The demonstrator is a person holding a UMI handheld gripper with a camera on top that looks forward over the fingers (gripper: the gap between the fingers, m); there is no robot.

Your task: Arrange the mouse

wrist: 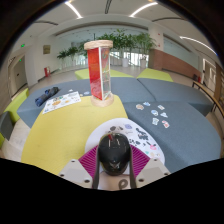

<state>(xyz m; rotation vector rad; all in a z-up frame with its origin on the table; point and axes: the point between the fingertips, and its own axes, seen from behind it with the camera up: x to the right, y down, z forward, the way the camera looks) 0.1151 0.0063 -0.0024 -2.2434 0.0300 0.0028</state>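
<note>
A black computer mouse (113,152) sits between my gripper's (113,162) two fingers, whose magenta pads (89,160) press on both its sides. The mouse is held over a white mat (140,133) with printed marks that lies on the table where the yellow (60,135) and grey (185,135) surfaces meet. The mouse's rear end is hidden by the gripper body.
A tall red and white cylinder (98,72) stands farther ahead on the table. A printed sheet (62,100) and a dark blue object (45,97) lie to the left. Small scattered cards (155,113) lie on the grey part to the right. Green plants (120,42) line the far wall.
</note>
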